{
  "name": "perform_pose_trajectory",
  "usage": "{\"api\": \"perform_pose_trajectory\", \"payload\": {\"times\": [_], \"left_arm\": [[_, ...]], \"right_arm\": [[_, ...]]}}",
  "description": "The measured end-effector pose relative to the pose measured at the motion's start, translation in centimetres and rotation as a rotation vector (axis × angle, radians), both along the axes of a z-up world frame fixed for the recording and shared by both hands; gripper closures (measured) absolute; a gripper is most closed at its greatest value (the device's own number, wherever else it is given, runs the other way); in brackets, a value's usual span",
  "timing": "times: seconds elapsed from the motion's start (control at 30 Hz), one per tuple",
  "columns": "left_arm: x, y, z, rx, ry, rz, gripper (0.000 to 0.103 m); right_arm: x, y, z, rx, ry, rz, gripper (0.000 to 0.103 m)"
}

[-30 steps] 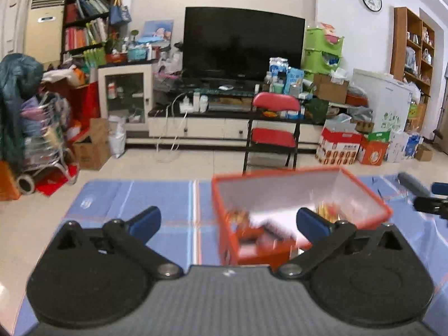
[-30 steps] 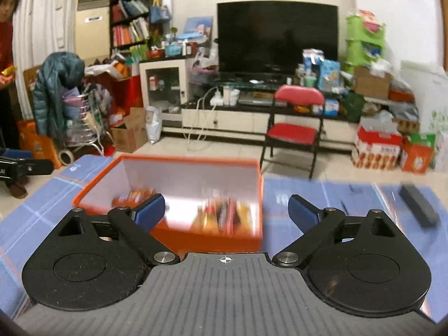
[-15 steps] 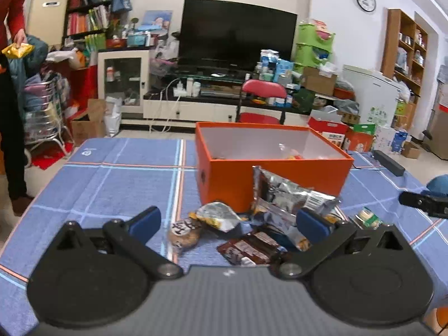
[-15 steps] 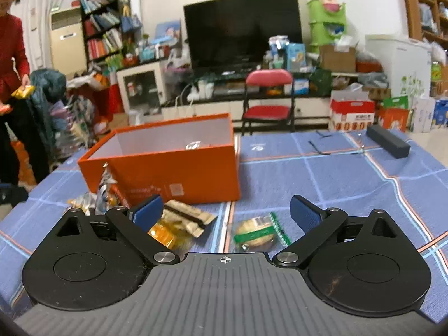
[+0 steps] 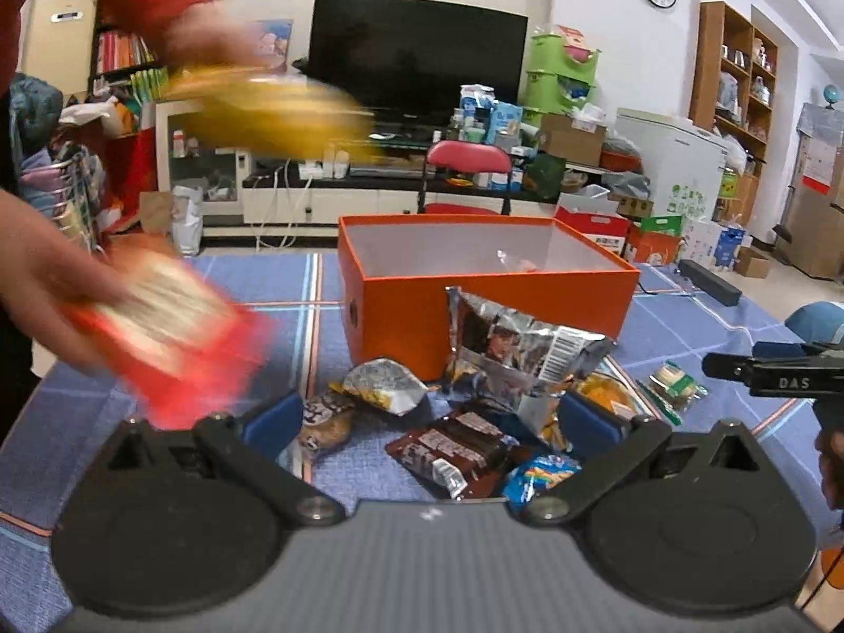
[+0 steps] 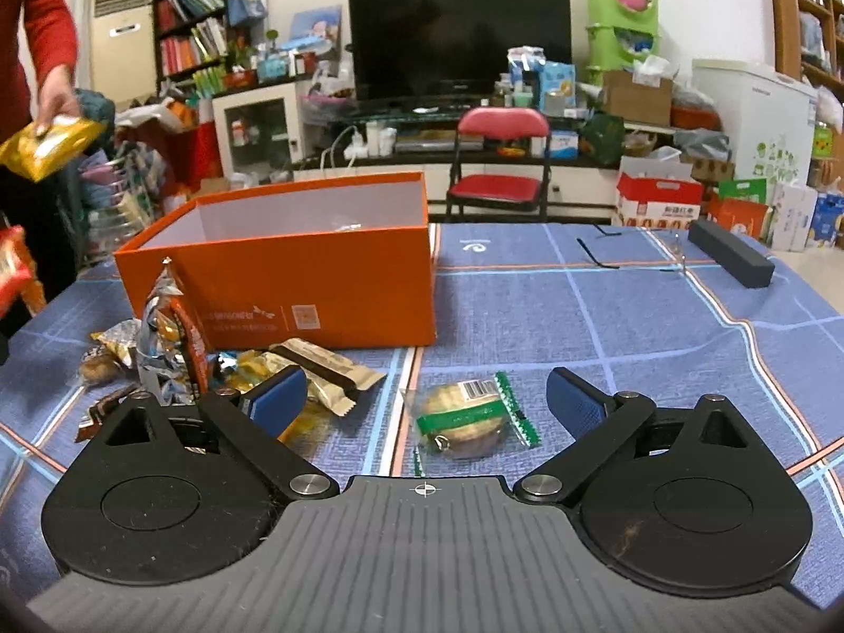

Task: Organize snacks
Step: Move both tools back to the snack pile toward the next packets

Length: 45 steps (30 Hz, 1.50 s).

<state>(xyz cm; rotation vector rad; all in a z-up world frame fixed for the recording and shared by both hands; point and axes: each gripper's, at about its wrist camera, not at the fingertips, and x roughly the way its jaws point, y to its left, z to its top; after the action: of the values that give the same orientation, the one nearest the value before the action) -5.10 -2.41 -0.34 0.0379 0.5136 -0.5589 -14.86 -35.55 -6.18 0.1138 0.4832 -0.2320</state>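
Half a second ago the other person stood far; now their hand [image 5: 47, 285] brings a blurred red packet [image 5: 174, 332] into the left of my frame. The orange cardboard box [image 5: 475, 311] sits centre, loose snacks [image 5: 459, 448] before it on the counter [image 6: 606, 316]. My left hand-held gripper [image 5: 422, 422] and right hand-held gripper [image 6: 427, 401] are spread, empty. More to sort, I think.
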Motion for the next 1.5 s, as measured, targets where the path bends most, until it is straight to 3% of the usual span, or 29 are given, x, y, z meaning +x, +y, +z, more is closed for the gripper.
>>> {"api": "perform_pose_trajectory", "payload": {"times": [0.2,0.53,0.7,0.83,1.0,1.3,1.43,1.5], "left_arm": [[0.6,1.2,0.5,-0.034,0.006,0.017,0.001],[1.3,1.3,0.1,-0.012,0.020,0.026,0.001],[2.1,1.9,0.1,-0.009,0.021,0.058,0.001],[2.8,2.9,0.0,0.007,0.021,0.115,0.001],[3.9,2.9,-1.2,0.038,0.094,0.195,0.001],[5.8,-1.6,-3.2,0.037,0.180,0.340,0.001],[6.1,-3.1,-4.4,0.073,0.237,0.443,0.001],[5.7,-4.0,-4.7,0.113,0.204,0.451,0.001]], "right_arm": [[0.2,-0.3,-0.3,-0.007,0.010,-0.003,0.013],[-0.9,-1.4,-0.1,-0.021,0.010,-0.054,0.013],[-1.5,-1.7,0.0,-0.020,0.036,-0.017,0.013],[-0.8,-0.7,-0.6,0.043,0.067,0.006,0.013],[0.4,1.4,-1.2,0.008,0.108,-0.029,0.013],[0.3,2.2,-0.9,0.020,0.069,-0.080,0.010],[-0.3,2.8,-1.3,0.032,0.059,-0.126,0.009],[-0.4,3.2,-1.5,0.038,0.054,-0.139,0.009]]}}
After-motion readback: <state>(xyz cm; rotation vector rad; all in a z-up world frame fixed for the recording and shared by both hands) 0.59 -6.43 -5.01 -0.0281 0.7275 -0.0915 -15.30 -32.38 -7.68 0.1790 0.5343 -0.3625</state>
